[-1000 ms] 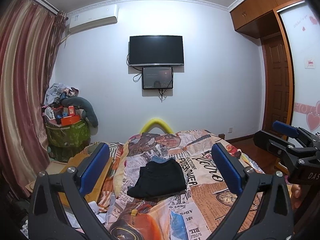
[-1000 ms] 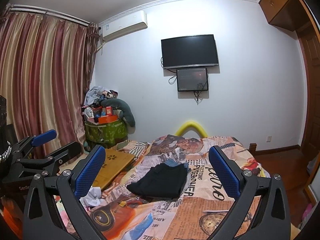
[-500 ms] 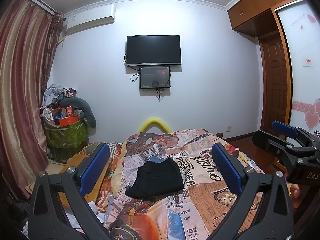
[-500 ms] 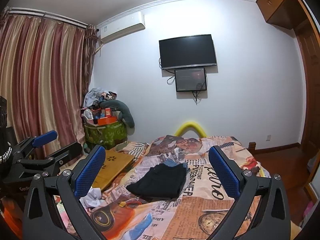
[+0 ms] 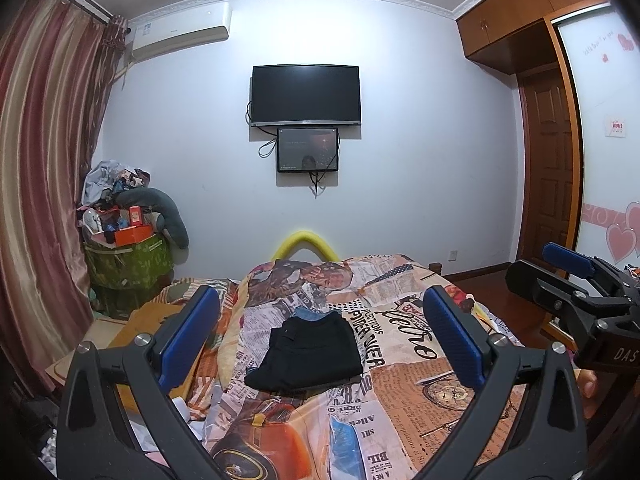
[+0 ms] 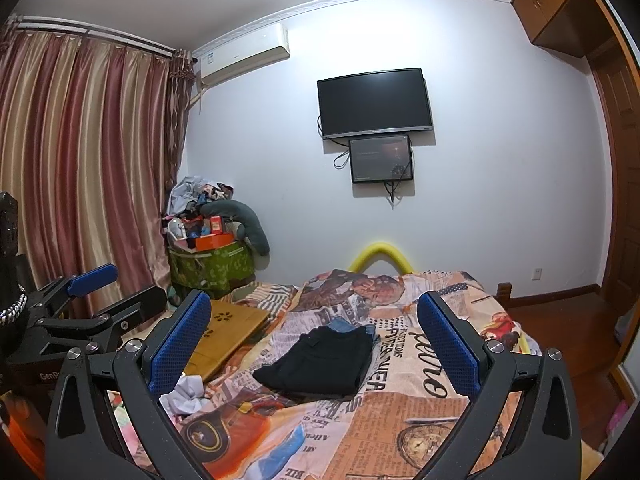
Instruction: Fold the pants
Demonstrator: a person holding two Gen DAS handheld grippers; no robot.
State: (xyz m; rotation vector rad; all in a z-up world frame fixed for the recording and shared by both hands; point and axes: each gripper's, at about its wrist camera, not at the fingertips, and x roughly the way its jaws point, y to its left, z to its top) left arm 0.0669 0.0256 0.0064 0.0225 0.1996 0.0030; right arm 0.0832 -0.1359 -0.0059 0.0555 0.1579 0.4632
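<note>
Black pants lie folded in a flat rectangle on the newspaper-print bedspread, on top of a blue denim piece whose edge shows at the far side. They also show in the right wrist view. My left gripper is open and empty, held well back from the pants and above the bed. My right gripper is open and empty too, likewise held back. Each gripper shows at the edge of the other's view: the right gripper, the left gripper.
A wooden lap tray and a crumpled white cloth lie at the bed's left. A green bin piled with clutter stands by the curtain. A yellow foam tube arches at the bed's far end. Wardrobe and door are right.
Both cameras have drifted slightly; the room shifts a little left and down in the left wrist view. The pants lie unchanged and both grippers stay open.
</note>
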